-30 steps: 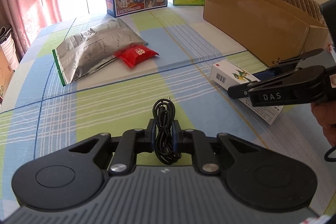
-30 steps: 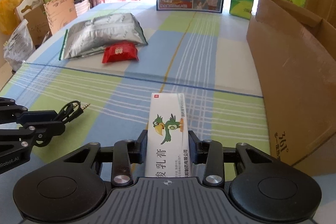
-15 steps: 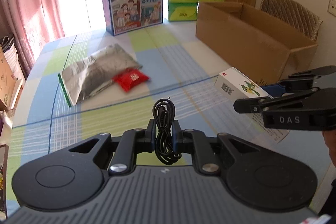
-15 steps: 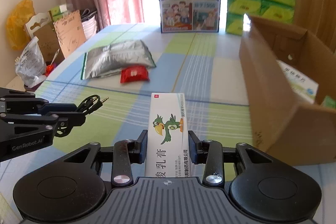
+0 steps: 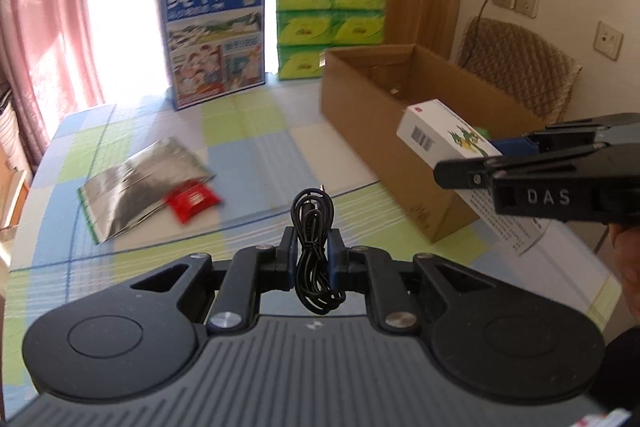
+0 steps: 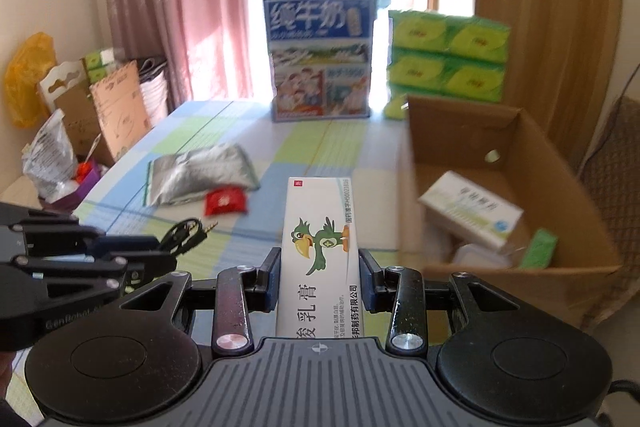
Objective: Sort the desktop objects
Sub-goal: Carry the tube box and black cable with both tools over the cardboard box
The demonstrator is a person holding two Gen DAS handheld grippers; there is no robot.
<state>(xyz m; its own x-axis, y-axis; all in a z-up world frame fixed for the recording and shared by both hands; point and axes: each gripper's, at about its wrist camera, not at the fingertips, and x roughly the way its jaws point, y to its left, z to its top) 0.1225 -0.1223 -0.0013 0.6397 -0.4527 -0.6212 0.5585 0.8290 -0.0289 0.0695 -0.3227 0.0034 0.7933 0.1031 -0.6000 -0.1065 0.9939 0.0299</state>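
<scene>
Ointment box (image 6: 320, 255), lower end hidden, is clamped in right gripper (image 6: 319, 281); left gripper (image 5: 313, 254) pinches one coiled cable (image 5: 314, 247). Cardboard box (image 6: 560, 187) at two o'clock holds blurred items.

The lower end of the ointment box (image 6: 320, 259) disappears behind the right gripper (image 6: 320, 279) body, cutting off its printed name. In the cardboard box (image 6: 560, 187), the white carton (image 6: 472, 207) and small green pack (image 6: 540, 247) are too blurred to read. The red packet (image 5: 192, 201) and foil bag (image 5: 136, 187) smear with motion. Only the edge of a hand (image 5: 630, 267) shows at the frame's right. The coiled cable (image 5: 316, 247) has its lower loops partly behind the left gripper (image 5: 314, 255) pads.
</scene>
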